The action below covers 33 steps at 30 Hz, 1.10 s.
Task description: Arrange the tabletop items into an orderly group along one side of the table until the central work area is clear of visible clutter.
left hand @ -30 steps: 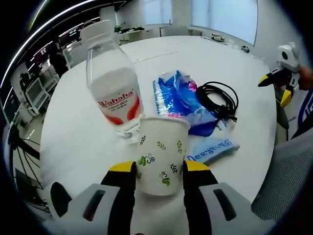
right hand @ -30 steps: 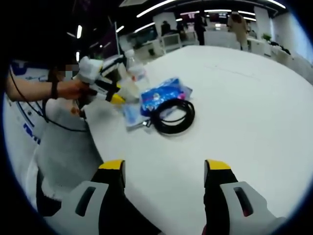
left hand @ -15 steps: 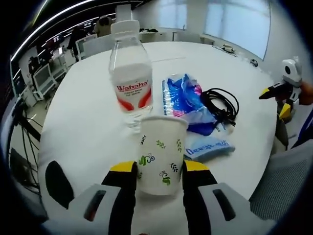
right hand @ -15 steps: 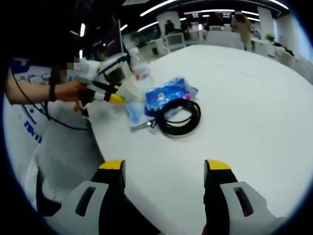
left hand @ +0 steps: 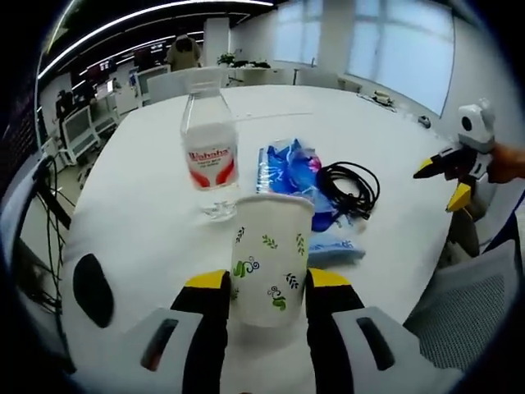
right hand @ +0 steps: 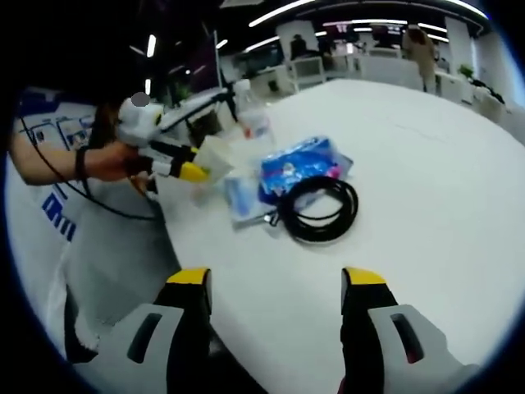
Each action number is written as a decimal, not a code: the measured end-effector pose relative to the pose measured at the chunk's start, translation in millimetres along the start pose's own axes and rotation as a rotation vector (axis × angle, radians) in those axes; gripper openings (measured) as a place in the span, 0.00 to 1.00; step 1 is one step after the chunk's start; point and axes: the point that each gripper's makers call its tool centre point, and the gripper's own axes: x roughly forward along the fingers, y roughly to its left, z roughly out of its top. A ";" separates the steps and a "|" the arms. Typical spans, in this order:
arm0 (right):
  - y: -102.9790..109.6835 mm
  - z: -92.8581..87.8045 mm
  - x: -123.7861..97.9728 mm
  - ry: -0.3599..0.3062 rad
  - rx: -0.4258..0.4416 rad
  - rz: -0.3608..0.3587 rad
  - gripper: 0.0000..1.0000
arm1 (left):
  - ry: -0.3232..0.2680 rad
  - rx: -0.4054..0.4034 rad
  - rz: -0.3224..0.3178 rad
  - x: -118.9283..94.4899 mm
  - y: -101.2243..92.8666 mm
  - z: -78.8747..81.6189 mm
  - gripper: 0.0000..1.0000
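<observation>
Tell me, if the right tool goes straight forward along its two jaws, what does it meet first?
Most likely the coiled black cable. The right tool is open and holds nothing; bare white table lies between it and the cable. The blue packet lies just behind. Depth is uncertain.

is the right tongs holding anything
No, the right tongs stand open over bare white table, short of the black cable.

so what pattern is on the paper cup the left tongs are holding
White with small green leaf sprigs and swirls on the paper cup, clearest in the left gripper view.
</observation>
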 end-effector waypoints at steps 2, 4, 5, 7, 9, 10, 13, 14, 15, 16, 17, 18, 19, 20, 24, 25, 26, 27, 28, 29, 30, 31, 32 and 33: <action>4.9 8.6 1.8 -0.025 0.012 0.022 0.60 | -0.006 0.009 -0.010 -0.6 -5.8 1.1 0.35; 10.0 21.0 4.3 -0.057 0.028 0.044 0.58 | -0.015 0.017 -0.025 0.1 -11.8 3.5 0.35; 12.3 26.0 5.5 -0.069 0.032 0.053 0.57 | -0.018 0.026 -0.032 -0.3 -16.8 4.4 0.35; 19.5 36.4 9.6 -0.075 0.018 0.075 0.55 | -0.023 0.048 -0.050 -0.6 -29.0 6.2 0.35; 28.7 47.2 14.9 -0.080 -0.007 0.105 0.52 | -0.028 0.074 -0.068 0.1 -38.9 8.5 0.35; 34.3 54.8 17.9 -0.093 -0.010 0.122 0.51 | -0.028 0.085 -0.072 0.2 -42.3 8.9 0.35; 49.0 70.3 25.0 -0.122 0.002 0.179 0.48 | -0.036 0.111 -0.105 1.3 -58.2 11.9 0.35; 51.5 73.2 27.4 -0.127 0.003 0.187 0.47 | -0.035 0.122 -0.112 1.5 -61.9 12.3 0.35; 56.3 76.2 30.8 -0.129 0.005 0.204 0.47 | -0.034 0.142 -0.126 1.5 -68.6 12.7 0.35; 58.2 77.1 31.9 -0.130 0.005 0.210 0.46 | -0.035 0.154 -0.132 1.5 -70.9 13.1 0.35; 63.4 78.8 35.0 -0.128 0.005 0.225 0.46 | -0.031 0.183 -0.140 1.7 -76.1 13.1 0.35; 65.9 79.2 37.0 -0.126 0.003 0.231 0.45 | -0.030 0.194 -0.145 1.9 -79.2 13.2 0.35; 70.8 79.2 39.7 -0.120 0.001 0.246 0.45 | -0.032 0.201 -0.154 1.8 -83.1 13.8 0.35; 74.1 78.8 41.1 -0.115 -0.003 0.256 0.44 | -0.033 0.217 -0.164 1.6 -87.7 14.7 0.35; 86.2 74.7 45.2 -0.105 0.005 0.298 0.39 | -0.035 0.243 -0.190 2.0 -99.0 15.7 0.35; 87.9 74.1 45.2 -0.107 0.010 0.306 0.36 | -0.035 0.248 -0.194 1.8 -101.2 16.0 0.35; 90.4 72.7 45.1 -0.106 0.015 0.313 0.35 | -0.038 0.258 -0.205 1.5 -105.0 16.5 0.35; 91.7 71.6 45.2 -0.103 0.015 0.317 0.34 | -0.038 0.264 -0.209 1.5 -106.8 16.8 0.35; 93.3 69.6 45.5 -0.097 0.015 0.324 0.33 | -0.038 0.271 -0.214 1.7 -109.1 17.0 0.35; 93.9 68.2 45.7 -0.092 0.016 0.326 0.32 | -0.038 0.276 -0.220 1.9 -110.9 17.2 0.35; 93.9 66.5 46.2 -0.088 0.019 0.328 0.31 | -0.037 0.285 -0.229 2.2 -113.5 17.2 0.35; 94.1 65.6 46.2 -0.085 0.021 0.330 0.28 | -0.036 0.292 -0.233 2.6 -114.7 17.4 0.35; 94.2 64.6 46.4 -0.083 0.025 0.333 0.25 | -0.035 0.298 -0.241 2.8 -116.2 17.4 0.35; 94.5 64.5 46.4 -0.083 0.028 0.335 0.22 | -0.035 0.301 -0.248 2.9 -117.4 18.0 0.35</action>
